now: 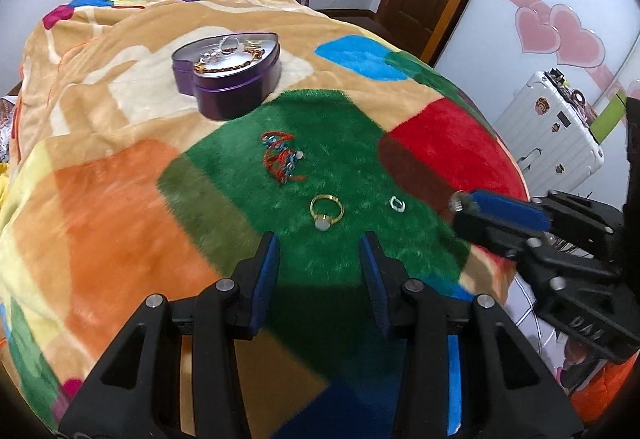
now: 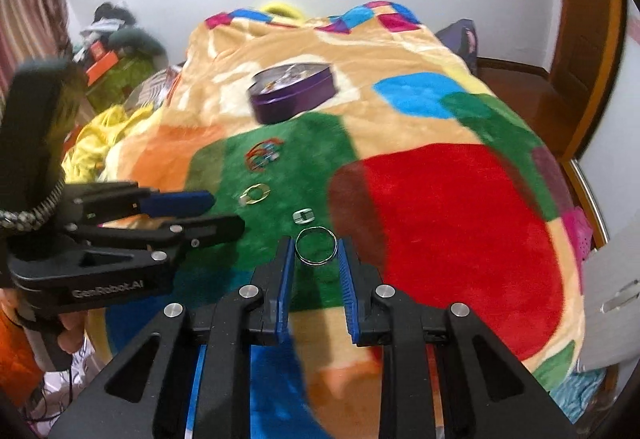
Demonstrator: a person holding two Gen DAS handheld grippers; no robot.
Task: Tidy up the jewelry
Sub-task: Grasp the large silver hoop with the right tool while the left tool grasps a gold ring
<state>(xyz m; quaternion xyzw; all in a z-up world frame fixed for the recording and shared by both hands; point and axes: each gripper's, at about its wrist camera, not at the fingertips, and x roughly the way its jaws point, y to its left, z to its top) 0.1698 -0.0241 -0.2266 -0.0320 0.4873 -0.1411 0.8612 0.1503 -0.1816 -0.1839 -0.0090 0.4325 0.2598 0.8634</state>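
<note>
Blanket [image 1: 120, 207], plush and multicoloured, covers a bed; the jewelry lies on its green patch. Heart-shaped purple tin [image 1: 236, 87] sits at the far edge of that patch, lid off, with a chain and some silver pieces inside; only the top of the contents shows, the rest is hidden by the tin wall. Tangled red and teal cord bracelet [image 1: 282, 157] lies nearer, apart from the tin. Gold ring [image 1: 327, 214] with a pale stone lies nearer still, and a small white open ring [image 1: 397, 204] sits just to its right.

Left gripper [image 1: 320, 243] hovers just near of the gold ring, jaws apart, nothing between the blue pads; the ring sits beyond the fingertips.

Right gripper [image 2: 316, 251] has a thin silver hoop [image 2: 316, 245] between its fingertips. Both pads sit right at the hoop's sides, but the view is motion-blurred, so whether they actually press it cannot be told. In the left wrist view the right gripper comes in side-on from the right, its jaws overlap and the hoop is not visible there.

A hand under the left gripper shows at the bottom left of the right wrist view, mostly cut off. White suitcase [image 1: 556, 131] stands far right, partly hidden by the right gripper's body.
</note>
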